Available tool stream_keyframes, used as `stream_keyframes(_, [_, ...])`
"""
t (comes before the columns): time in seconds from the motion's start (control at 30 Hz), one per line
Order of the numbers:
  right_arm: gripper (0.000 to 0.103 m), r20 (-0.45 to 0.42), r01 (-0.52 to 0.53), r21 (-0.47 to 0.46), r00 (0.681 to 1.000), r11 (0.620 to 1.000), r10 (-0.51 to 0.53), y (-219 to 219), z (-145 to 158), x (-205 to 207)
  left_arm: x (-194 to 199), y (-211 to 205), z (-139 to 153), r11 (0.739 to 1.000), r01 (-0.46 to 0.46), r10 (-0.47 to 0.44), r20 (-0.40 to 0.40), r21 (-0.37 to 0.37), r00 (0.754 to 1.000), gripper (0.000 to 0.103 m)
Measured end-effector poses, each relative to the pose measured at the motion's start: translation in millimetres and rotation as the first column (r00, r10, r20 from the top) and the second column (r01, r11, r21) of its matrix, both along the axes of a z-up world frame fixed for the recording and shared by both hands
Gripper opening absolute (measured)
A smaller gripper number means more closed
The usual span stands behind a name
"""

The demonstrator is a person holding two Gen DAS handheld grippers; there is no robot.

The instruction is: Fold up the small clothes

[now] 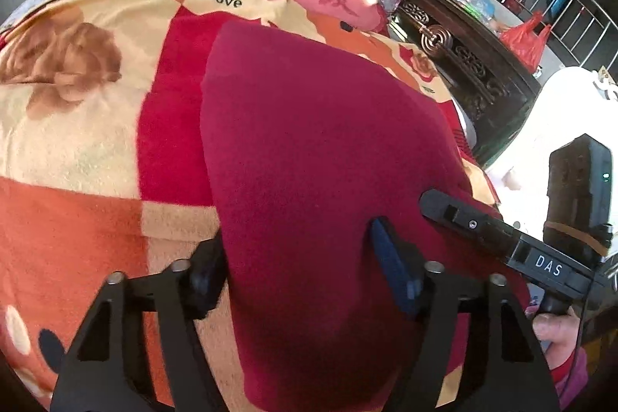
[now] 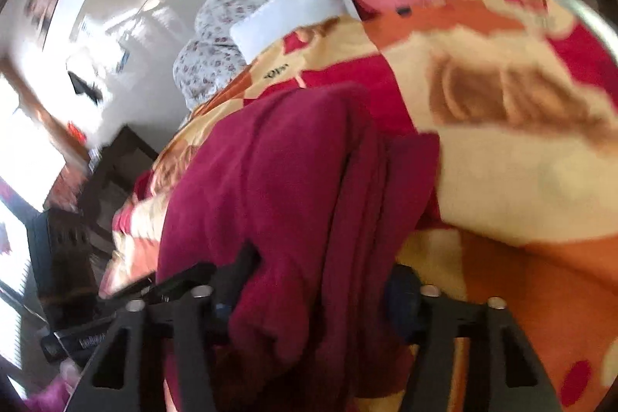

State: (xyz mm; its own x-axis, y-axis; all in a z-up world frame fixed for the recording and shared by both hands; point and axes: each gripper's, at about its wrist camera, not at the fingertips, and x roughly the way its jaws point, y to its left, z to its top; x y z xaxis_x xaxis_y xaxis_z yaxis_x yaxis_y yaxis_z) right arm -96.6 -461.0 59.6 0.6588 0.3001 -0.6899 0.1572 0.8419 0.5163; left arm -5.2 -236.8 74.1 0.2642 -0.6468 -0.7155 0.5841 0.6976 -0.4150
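Now, from the left wrist, you see the maroon garment [image 1: 320, 180] lying mostly flat on the patterned blanket [image 1: 77, 141], filling the middle and running down to 6 o'clock. Your left gripper [image 1: 309, 280] has its fingers spread wide, one at the cloth's left edge at about 7 o'clock, the blue-padded one resting on top toward 5 o'clock; nothing is pinched between them. Your right gripper [image 1: 436, 203] reaches in from 4 o'clock, its tip on the cloth near the right edge; whether it is parted there, you cannot tell from this side. The fabric looks like soft, thick fleece: light, limp, not slippery, and likely to sag where unsupported. Take it at an edge or corner, not mid-panel.

From the right wrist, blurred, the same garment [image 2: 278, 188] is bunched into upright folds, rising toward 12 o'clock. Your right gripper [image 2: 316, 292] stands fairly wide, with a thick bunch of cloth filling the gap. Whether it truly clamps is unclear. Expect several layers to lift together.
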Motion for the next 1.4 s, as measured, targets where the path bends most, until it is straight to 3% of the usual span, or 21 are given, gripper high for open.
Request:
stream_keyframes(0.17, [0.045, 0.028, -0.026, -0.011, 0.999, 1.0, 0.026, 14, 27, -14, -14, 25, 19, 1.0, -0.008, 0.007, -0.024, -0.027, 1.0, 0.054])
stream_keyframes(0.37, [0.044, 0.045, -0.088, 0.022, 0.995, 0.996, 0.087, 59, 44, -49, -54, 75, 38, 0.999, -0.011, 0.009, 0.029, 0.036, 1.0, 0.054])
stream_keyframes(0.5, [0.044, 0.032, -0.122, 0.06, 0.992, 0.991, 0.12, 93, 37, -77, -83, 112, 30, 0.996, -0.032, 0.031, 0.016, 0.083, 0.999, 0.054])
stream_keyframes(0.63, [0.046, -0.055, -0.148, 0.074, 0.987, 0.986, 0.153, 122, 9, -98, -108, 129, 7, 0.986, -0.04, 0.039, 0.01, 0.161, 0.999, 0.054])
stream_keyframes(0.7, [0.052, -0.116, -0.116, 0.068, 0.986, 0.991, 0.124, 123, -4, -105, -116, 136, -5, 0.981, -0.057, 0.056, 0.01, 0.183, 0.998, 0.054])
stream_keyframes(0.77, [0.054, -0.123, -0.088, 0.084, 0.988, 0.993, 0.098, 116, -2, -114, -121, 141, -2, 0.983, -0.069, 0.063, 0.039, 0.17, 0.997, 0.054])
stream_keyframes(0.9, [0.054, -0.049, -0.054, 0.01, 0.997, 0.998, 0.055, 107, 38, -127, -124, 148, 19, 0.982, -0.111, 0.097, 0.095, 0.155, 0.991, 0.054])
stream_keyframes(0.97, [0.054, 0.011, -0.09, -0.064, 0.996, 0.994, 0.091, 118, 64, -126, -125, 148, 27, 0.98, -0.125, 0.105, 0.13, 0.153, 0.986, 0.054])
stream_keyframes(1.07, [0.048, 0.077, -0.144, -0.086, 0.986, 0.986, 0.151, 137, 81, -118, -125, 143, 26, 0.973, -0.134, 0.107, 0.149, 0.189, 0.983, 0.054])
stream_keyframes(1.17, [0.042, 0.052, -0.184, -0.163, 0.979, 0.969, 0.195, 160, 75, -102, -125, 134, 17, 0.967, -0.129, 0.1, 0.141, 0.219, 0.985, 0.054])
stream_keyframes(1.23, [0.042, 0.004, -0.186, -0.212, 0.982, 0.959, 0.191, 169, 57, -90, -128, 130, 12, 0.958, -0.147, 0.104, 0.179, 0.247, 0.978, 0.054])
stream_keyframes(1.4, [0.038, -0.106, -0.133, -0.17, 0.988, 0.976, 0.116, 148, 10, -85, -127, 129, 2, 0.954, -0.145, 0.1, 0.177, 0.262, 0.979, 0.055])
